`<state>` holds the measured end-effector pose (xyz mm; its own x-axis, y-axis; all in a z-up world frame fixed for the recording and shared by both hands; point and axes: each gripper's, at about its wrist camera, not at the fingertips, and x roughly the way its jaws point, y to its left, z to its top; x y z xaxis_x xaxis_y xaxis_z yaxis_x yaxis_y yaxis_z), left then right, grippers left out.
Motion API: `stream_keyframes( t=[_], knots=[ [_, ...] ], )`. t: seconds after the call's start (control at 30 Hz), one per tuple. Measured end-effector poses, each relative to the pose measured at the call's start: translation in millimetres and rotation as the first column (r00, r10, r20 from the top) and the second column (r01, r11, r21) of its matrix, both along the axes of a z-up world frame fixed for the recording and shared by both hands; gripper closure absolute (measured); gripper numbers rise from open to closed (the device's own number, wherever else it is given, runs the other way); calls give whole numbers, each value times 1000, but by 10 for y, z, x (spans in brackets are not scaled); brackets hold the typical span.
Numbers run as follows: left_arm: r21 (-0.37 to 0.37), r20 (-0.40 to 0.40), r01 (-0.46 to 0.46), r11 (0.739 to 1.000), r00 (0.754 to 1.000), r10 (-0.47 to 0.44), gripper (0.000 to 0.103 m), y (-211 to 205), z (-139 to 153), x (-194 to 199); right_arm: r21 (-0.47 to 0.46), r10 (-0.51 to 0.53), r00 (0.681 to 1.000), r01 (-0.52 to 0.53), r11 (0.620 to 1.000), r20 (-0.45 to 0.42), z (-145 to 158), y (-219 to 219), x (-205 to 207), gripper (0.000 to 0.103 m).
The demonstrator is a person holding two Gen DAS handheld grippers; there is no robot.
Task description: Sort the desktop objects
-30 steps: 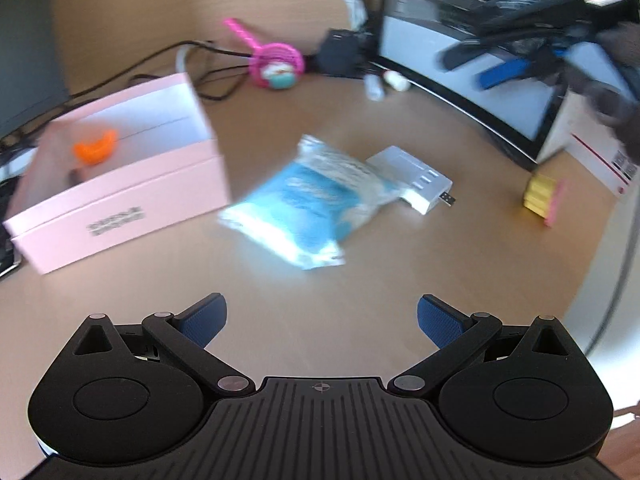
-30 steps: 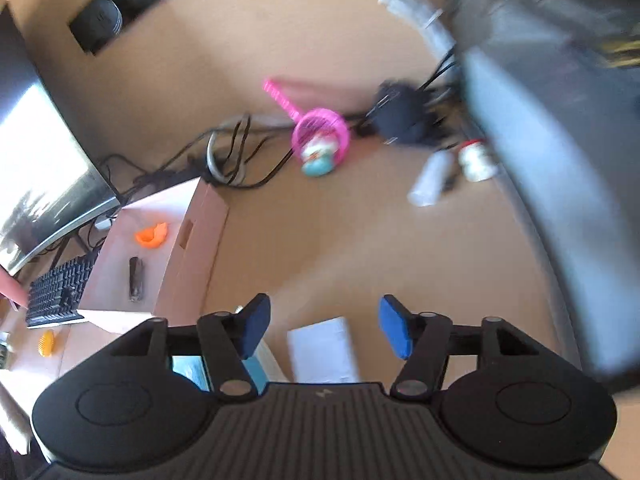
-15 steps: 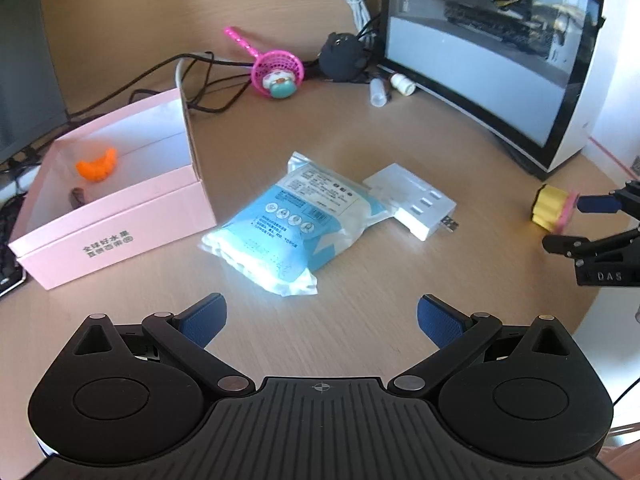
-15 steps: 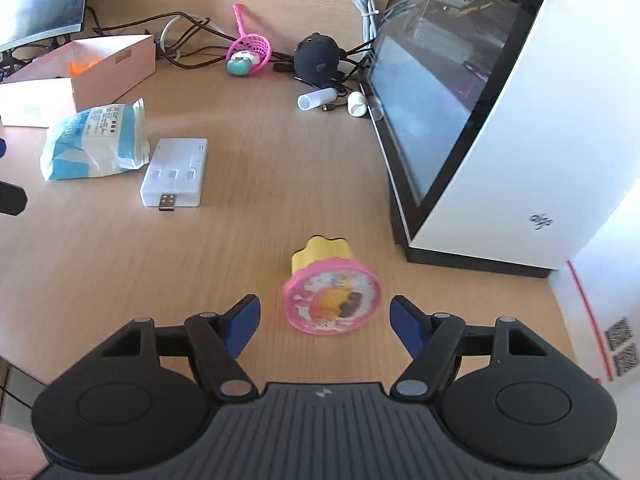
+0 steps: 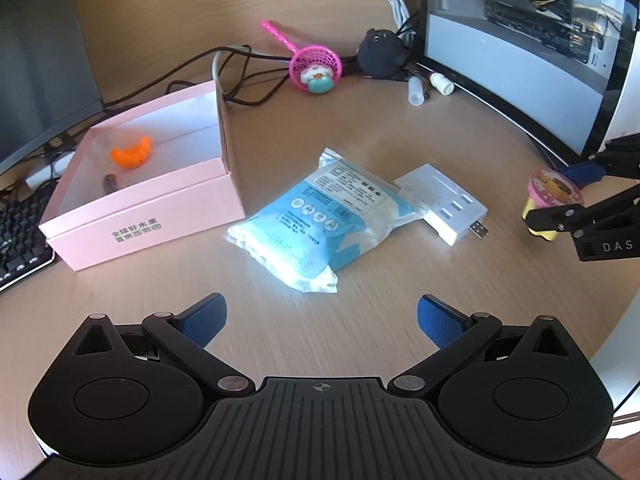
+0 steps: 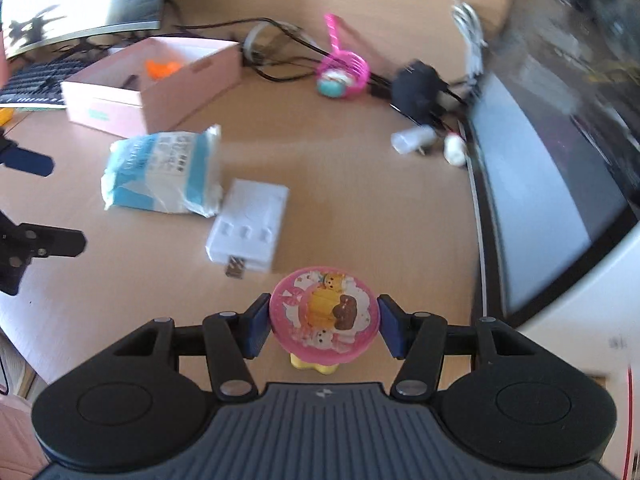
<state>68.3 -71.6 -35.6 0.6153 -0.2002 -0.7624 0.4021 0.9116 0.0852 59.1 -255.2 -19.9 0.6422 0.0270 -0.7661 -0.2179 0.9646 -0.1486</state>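
Your right gripper [image 6: 324, 330] is closing on the pink-lidded toy [image 6: 324, 316], fingers not quite touching; finish the clamp, then carry it toward the pink box [image 6: 160, 80] at ten o'clock. Your left gripper [image 5: 320, 320] hangs with fingers apart.

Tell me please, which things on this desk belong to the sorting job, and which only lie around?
Belong to the job:
- pink box
- jelly cup, between the closing jaws of the right tool
- blue packet
- white USB hub
- orange piece already in the box

Just lying about:
- computer case
- keyboard
- cables
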Motion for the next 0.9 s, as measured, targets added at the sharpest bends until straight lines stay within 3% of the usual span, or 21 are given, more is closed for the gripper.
stream_keyframes(
  t=[0.1, 0.23, 0.33, 0.43, 0.53, 0.6, 0.67, 0.73, 0.9],
  knots=[
    [35, 23, 13, 999, 1000, -13, 0, -52, -16, 41, -3, 20, 999, -20, 1000, 29, -42, 25, 33, 47],
    [96, 71, 99, 990, 992, -106, 0, -167, -44, 141, 1, 16, 999, -16, 1000, 28, -108, 31, 55, 31],
    [135, 93, 122, 983, 986, -135, 0, -264, -71, 247, 40, 12, 999, -14, 999, 49, -57, -22, -42, 31],
    [156, 106, 114, 981, 986, -131, 0, -353, -98, 364, 70, -10, 998, 5, 998, 68, 14, -56, -135, 31],
    [186, 135, 48, 981, 988, -74, 0, -361, -89, 431, 75, -8, 995, 1, 997, 95, 62, -5, -182, 31],
    [188, 136, -7, 982, 991, -19, 0, -296, -81, 455, 64, 8, 993, -15, 998, 114, 62, 81, -162, 39],
    [173, 129, -50, 984, 991, 28, 0, -191, -58, 426, 64, 22, 993, -29, 998, 117, 47, 175, -78, 72],
    [152, 113, -71, 986, 992, 55, 0, -84, -28, 373, 61, 30, 995, -36, 998, 97, 22, 265, 81, 86],
    [56, 56, -104, 993, 993, 101, 0, 80, 39, 167, 164, 11, 999, -17, 986, 39, 78, 196, 419, 88]
  ],
)
